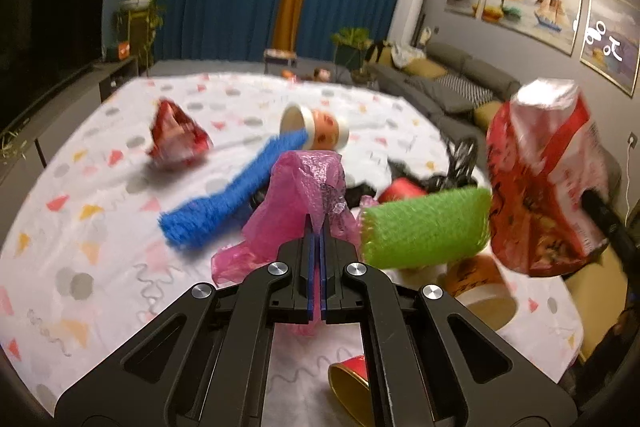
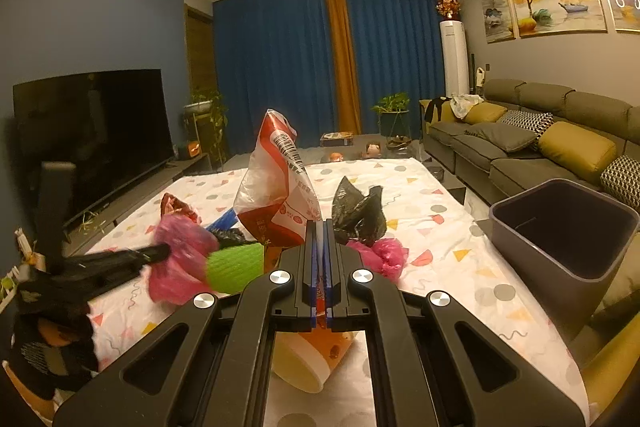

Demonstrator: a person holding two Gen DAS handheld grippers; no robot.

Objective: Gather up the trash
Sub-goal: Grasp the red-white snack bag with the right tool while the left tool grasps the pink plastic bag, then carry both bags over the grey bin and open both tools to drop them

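We see the left gripper (image 1: 319,227) held low over the patterned tablecloth (image 1: 100,227), its jaws pressed together on a crumpled pink plastic bag (image 1: 298,195) that stands up out of the fingertips and trails beneath them. In the right wrist view this same gripper (image 2: 162,250) reaches in from the left edge, level with the table, the pink bag (image 2: 180,259) bunched at its tip.

The right gripper (image 2: 319,227) sits higher and points across the room, clamped on a red and white snack bag (image 2: 276,183) that rises upright from the closed jaws. From the left wrist view we see that bag (image 1: 548,179) hanging in the air at the right, above the table's edge, with only a dark part of the right gripper behind it.

The left wrist view alone shows us a crumpled red wrapper (image 1: 176,135) far left, then a blue fuzzy strip (image 1: 236,187), a paper cup (image 1: 316,127) lying on its side behind it, a green fuzzy roll (image 1: 426,227) lying just right of the fingers, an orange cup (image 1: 480,283) tipped over below it, and a red and gold cup (image 1: 352,383) near the lower edge.

Only the right wrist view gives us the black plastic bag (image 2: 358,211), a second pink bag (image 2: 380,255) beside it, and the grey waste bin (image 2: 560,227) standing at the table's right side, well apart from both held bags. A sofa (image 2: 520,139) lines the wall behind it.
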